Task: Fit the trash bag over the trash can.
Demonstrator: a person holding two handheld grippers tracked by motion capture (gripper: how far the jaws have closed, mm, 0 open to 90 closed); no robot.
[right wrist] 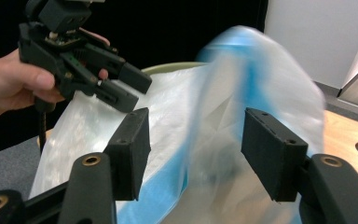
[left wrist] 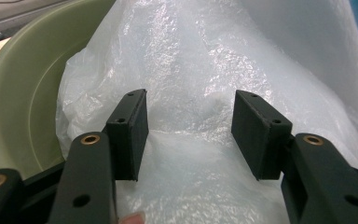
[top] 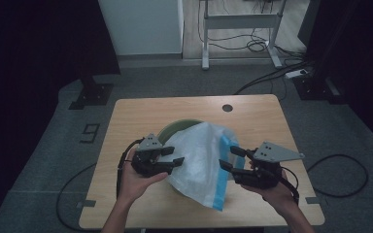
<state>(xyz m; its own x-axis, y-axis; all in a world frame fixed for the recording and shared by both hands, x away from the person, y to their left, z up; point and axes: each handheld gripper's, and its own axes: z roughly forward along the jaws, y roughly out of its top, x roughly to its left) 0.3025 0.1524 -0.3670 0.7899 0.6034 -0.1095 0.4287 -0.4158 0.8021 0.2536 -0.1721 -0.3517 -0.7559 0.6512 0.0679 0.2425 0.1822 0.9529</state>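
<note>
Left gripper (top: pixel 177 162): jaws parted, pads clear of plastic bag (top: pixel 199 160), nothing held. Bag draped over green bowl (top: pixel 167 131) mid-table, between both grippers; long axis toward near edge, blue strip rightward. Right gripper (top: pixel 229 158): jaws parted, gripping nothing, beside blue strip.

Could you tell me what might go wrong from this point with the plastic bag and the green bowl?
1. Both grippers stand open, the left gripper and the right gripper, so the loose plastic bag could slump off the green bowl.
2. The thin film bunches between the left fingers; closing there may crumple or tear it.
3. Tugging the bag's blue edge might drag the bowl across the table.
</note>
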